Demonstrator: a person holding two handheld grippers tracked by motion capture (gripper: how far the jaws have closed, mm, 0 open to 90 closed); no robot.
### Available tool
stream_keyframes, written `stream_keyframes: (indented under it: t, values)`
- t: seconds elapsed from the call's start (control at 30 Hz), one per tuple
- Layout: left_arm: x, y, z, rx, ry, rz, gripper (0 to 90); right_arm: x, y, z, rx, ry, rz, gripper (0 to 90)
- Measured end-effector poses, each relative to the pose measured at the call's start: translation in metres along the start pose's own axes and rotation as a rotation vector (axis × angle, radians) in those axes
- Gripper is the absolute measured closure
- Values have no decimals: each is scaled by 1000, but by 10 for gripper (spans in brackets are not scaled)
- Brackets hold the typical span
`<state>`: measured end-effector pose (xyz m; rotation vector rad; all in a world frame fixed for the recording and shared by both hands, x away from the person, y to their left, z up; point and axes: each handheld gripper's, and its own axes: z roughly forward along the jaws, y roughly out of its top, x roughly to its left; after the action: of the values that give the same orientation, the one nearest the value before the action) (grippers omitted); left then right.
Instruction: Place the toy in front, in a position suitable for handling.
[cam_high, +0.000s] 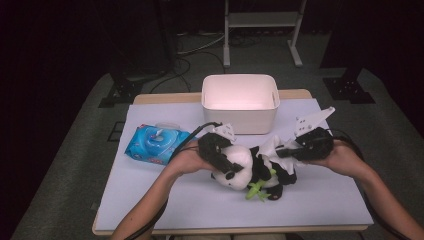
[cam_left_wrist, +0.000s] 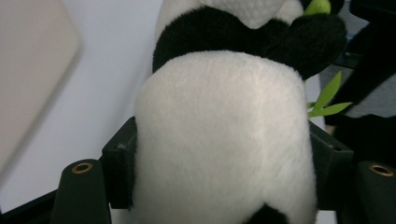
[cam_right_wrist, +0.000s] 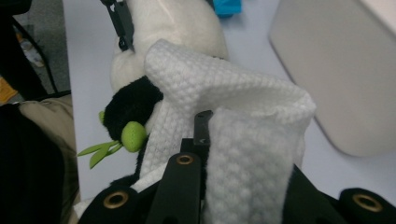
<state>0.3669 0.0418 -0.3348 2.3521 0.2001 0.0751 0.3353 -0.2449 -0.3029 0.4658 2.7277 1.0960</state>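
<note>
A black-and-white panda plush (cam_high: 240, 169) with green bamboo leaves lies on the white table, near its middle. My left gripper (cam_high: 223, 159) comes in from the left, and its jaws press on both sides of the panda's white head (cam_left_wrist: 219, 140). A white textured cloth (cam_high: 270, 145) lies over the panda's back. From the right, my right gripper (cam_high: 288, 150) is shut on a fold of that cloth (cam_right_wrist: 252, 154), which rises between its jaws. Past the cloth, the panda's black arm and a green paw (cam_right_wrist: 133, 135) are visible.
An open white bin (cam_high: 240, 102) stands just behind the panda at the table's far edge. A blue pack of wipes (cam_high: 155, 144) lies to the left of my left hand. The near strip of the white table (cam_high: 225, 210) is bare.
</note>
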Motion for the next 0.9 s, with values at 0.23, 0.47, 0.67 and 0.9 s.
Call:
stream_keyframes:
  t: [0.23, 0.47, 0.67, 0.9]
  values:
    - [-1, -15, 16, 32, -6, 24, 254, 1, 5, 11, 52, 2, -25, 824]
    - [-6, -33, 15, 6, 2, 3, 234, 11, 15, 23, 60, 14, -56, 824]
    - [-9, -34, 15, 6, -6, 3, 228, 16, 27, 29, 80, 19, -86, 824]
    - [-15, -30, 16, 9, -4, 32, 229, 18, 43, 48, 86, 53, -122, 823]
